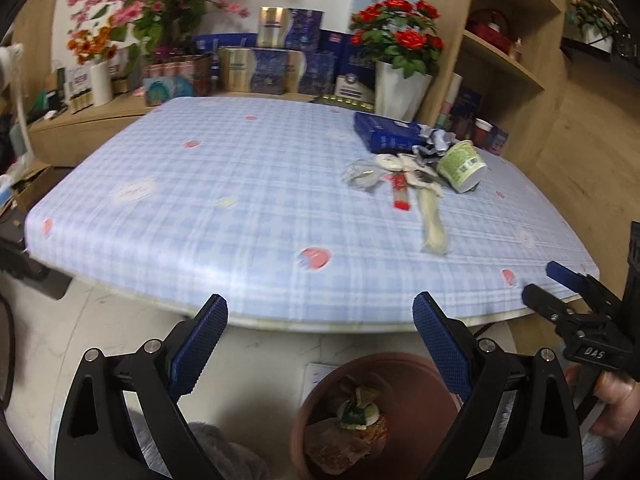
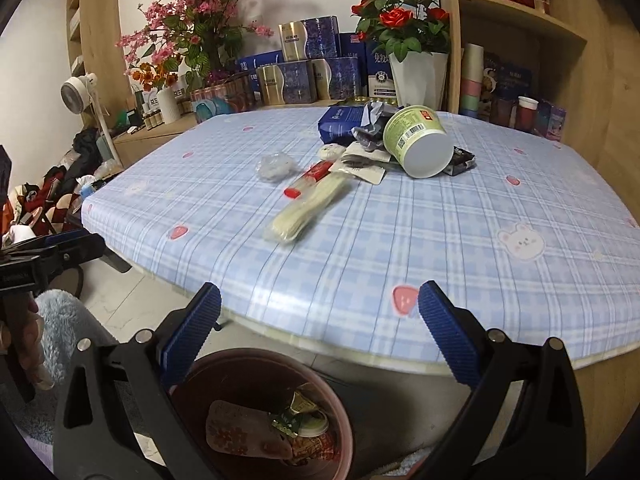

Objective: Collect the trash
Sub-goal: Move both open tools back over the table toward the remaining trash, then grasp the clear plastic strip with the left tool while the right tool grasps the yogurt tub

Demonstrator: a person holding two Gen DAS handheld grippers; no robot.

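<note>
A pile of trash lies on the blue checked table: a green paper cup on its side, a long cream packet, a red wrapper, a crumpled clear plastic, a blue box and small wrappers. In the left wrist view the cup and cream packet lie at the right. A brown bin with trash inside stands on the floor below the table edge, also in the left wrist view. My left gripper and right gripper are open and empty above the bin.
Flower pots, gift boxes and shelves stand behind the table. A white fan and clothes are at the left. The left gripper shows at the right view's left edge. Wooden shelving rises at the right.
</note>
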